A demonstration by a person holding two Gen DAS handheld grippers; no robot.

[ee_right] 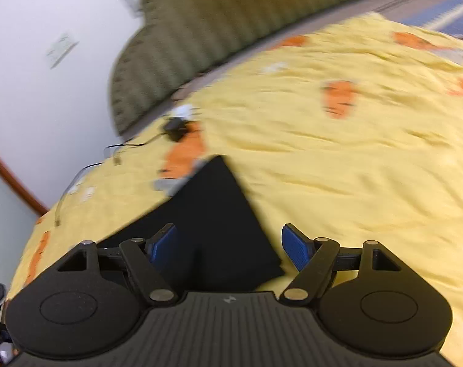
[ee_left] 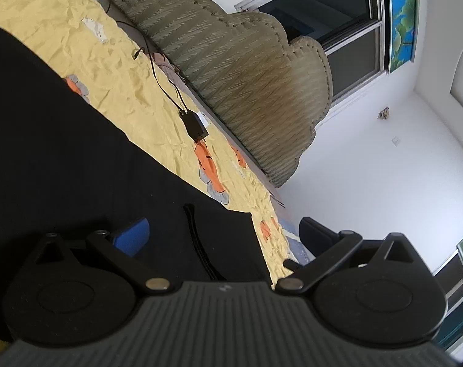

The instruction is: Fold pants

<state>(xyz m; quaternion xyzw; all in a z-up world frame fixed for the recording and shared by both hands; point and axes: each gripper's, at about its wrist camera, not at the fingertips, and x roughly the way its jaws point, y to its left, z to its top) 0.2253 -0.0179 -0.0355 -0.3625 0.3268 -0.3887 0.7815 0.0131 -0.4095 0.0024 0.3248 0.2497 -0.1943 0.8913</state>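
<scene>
The bed (ee_left: 133,98) filled both views, its yellow sheet rumpled under orange prints, with the padded headboard (ee_left: 246,76) running across the top. The pants (ee_left: 57,140), black and lying flat on the sheet, took the nine o'clock side of the left wrist view, and in the right wrist view one corner of them pointed toward twelve o'clock.

The right gripper (ee_right: 230,247) hung over that corner with its jaws spread wide and nothing pinched; the blue pads (ee_right: 295,250) stood clear either side of the cloth. The left gripper (ee_left: 222,235) was likewise spread, one finger over the pants at nine o'clock, the other out past their edge at three, gripping nothing.

The right view was smeared, so the risk there seemed to be a rushed grab: closing on one layer only, or catching the sheet with it, would drag the fold crooked. A loose strap (ee_left: 198,238) lay on the cloth near the left gripper and could bunch inside a fold.

Smallest, a black charger (ee_left: 194,125) and its cable (ee_left: 158,70) sat at twelve o'clock, well apart from the pants, likely to snag only if the cloth were swept that way.
</scene>
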